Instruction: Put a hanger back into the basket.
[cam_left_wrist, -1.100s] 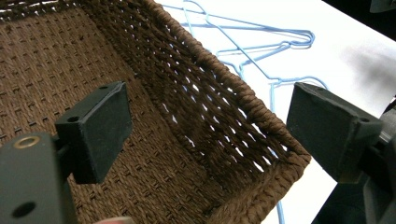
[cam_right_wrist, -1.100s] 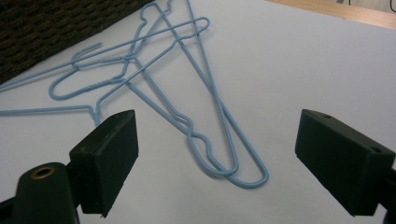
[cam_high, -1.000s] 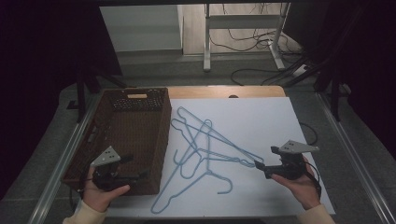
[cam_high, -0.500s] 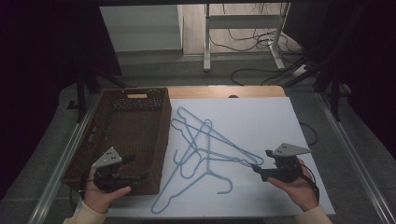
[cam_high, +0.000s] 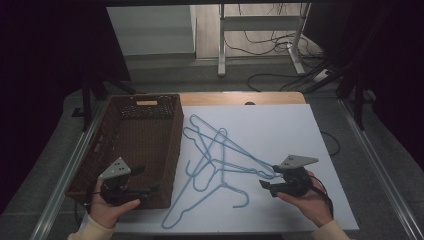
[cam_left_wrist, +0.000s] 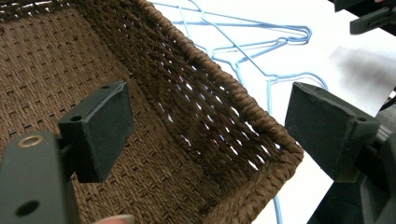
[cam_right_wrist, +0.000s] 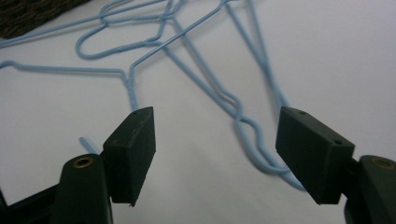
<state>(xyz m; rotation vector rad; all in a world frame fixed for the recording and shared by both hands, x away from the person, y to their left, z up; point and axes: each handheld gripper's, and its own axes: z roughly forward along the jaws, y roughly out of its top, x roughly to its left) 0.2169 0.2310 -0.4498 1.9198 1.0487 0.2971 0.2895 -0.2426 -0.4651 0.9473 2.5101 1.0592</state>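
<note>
Right gripper (cam_high: 272, 181) over white tabletop (cam_high: 280, 130), dark room beyond.

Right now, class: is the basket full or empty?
Empty, as far as shown. The basket shows bare woven floor in the high view and left gripper view; the hangers lie outside it on the table.

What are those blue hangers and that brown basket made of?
The hangers look like thin metal wire with a smooth light-blue coating; the neck is twisted wire. The basket seems woven from dark brown cord or wicker, matte, with light showing through gaps in its weave.
</note>
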